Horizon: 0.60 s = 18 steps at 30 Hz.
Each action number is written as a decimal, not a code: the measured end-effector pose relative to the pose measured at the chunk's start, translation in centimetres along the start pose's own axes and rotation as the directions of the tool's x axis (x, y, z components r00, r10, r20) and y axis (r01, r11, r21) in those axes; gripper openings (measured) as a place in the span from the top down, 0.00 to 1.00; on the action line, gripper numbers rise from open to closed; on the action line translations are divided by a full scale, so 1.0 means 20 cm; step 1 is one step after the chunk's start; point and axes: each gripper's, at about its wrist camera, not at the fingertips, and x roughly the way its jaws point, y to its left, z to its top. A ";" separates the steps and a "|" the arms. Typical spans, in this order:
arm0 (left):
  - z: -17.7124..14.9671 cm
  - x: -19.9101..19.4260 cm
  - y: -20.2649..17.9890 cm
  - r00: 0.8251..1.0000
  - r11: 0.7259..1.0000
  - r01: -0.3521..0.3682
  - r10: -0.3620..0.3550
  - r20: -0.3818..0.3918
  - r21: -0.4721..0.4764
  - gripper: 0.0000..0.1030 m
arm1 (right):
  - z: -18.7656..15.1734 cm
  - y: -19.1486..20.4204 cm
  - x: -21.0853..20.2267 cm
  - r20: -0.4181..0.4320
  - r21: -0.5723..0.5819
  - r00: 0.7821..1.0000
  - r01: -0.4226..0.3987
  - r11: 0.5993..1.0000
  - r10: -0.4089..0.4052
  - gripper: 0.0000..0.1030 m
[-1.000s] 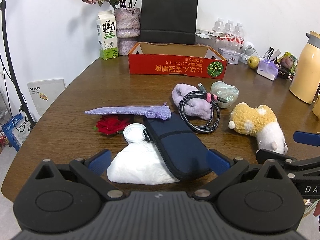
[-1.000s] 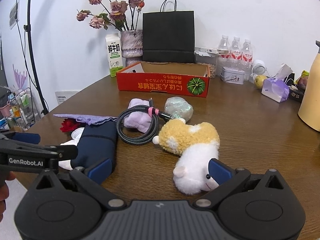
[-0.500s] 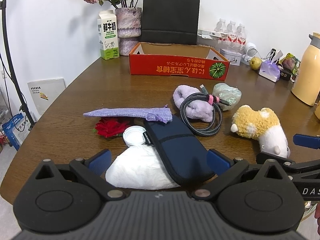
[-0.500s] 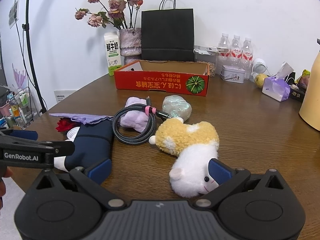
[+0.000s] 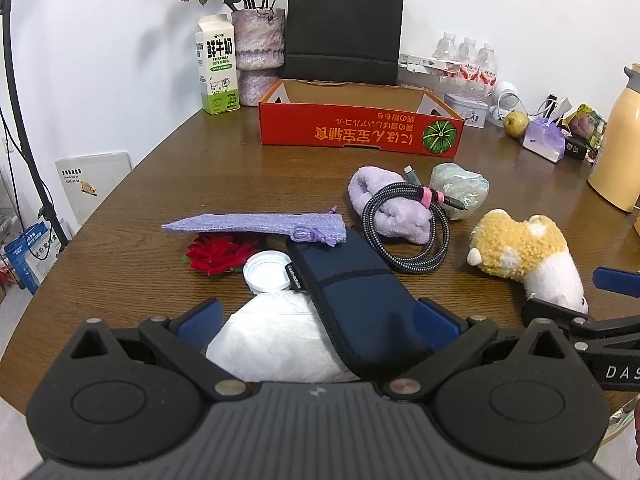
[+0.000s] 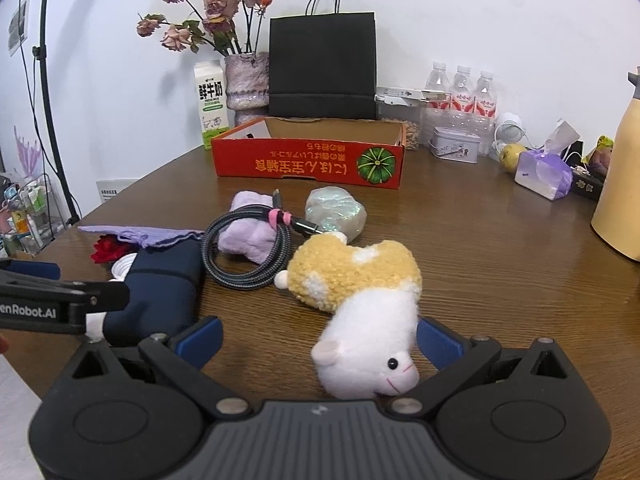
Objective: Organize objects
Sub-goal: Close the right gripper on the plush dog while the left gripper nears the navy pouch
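Observation:
My left gripper [image 5: 318, 322] is open, its blue pads on either side of a navy pouch [image 5: 356, 304] that lies on a white bag [image 5: 276, 344]. My right gripper [image 6: 318, 336] is open around the white head of a yellow and white plush toy [image 6: 360, 280]. Further out lie a white lid [image 5: 267, 271], a red rose [image 5: 218, 252], a purple knit sleeve [image 5: 256, 226], a coiled braided cable [image 5: 404, 232] on a purple plush [image 5: 396, 212], and a pearly pouch [image 5: 460, 188]. An open red cardboard box [image 5: 360, 132] stands beyond them.
At the back of the brown table [image 5: 240, 168] stand a milk carton [image 5: 216, 70], a flower vase [image 5: 260, 60], a black paper bag [image 5: 344, 28] and water bottles [image 5: 466, 60]. A yellow thermos [image 5: 618, 140], a tissue pack [image 5: 544, 142] and a pear [image 5: 516, 122] stand at the right.
Both grippers have moved slightly forward and down. The navy pouch and the plush toy now sit deeper between their open pads. No object has moved.

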 end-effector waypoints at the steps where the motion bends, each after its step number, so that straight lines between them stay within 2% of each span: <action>1: 0.00 0.00 0.00 1.000 1.000 0.000 0.000 -0.001 0.000 0.00 | 0.00 -0.01 0.00 0.000 0.001 1.000 0.004 1.000 -0.004 0.00; 18: 0.02 0.09 -0.05 0.999 1.000 -0.005 0.005 -0.035 -0.006 0.00 | 0.00 -0.14 0.14 -0.026 0.025 0.998 0.061 0.998 -0.061 0.00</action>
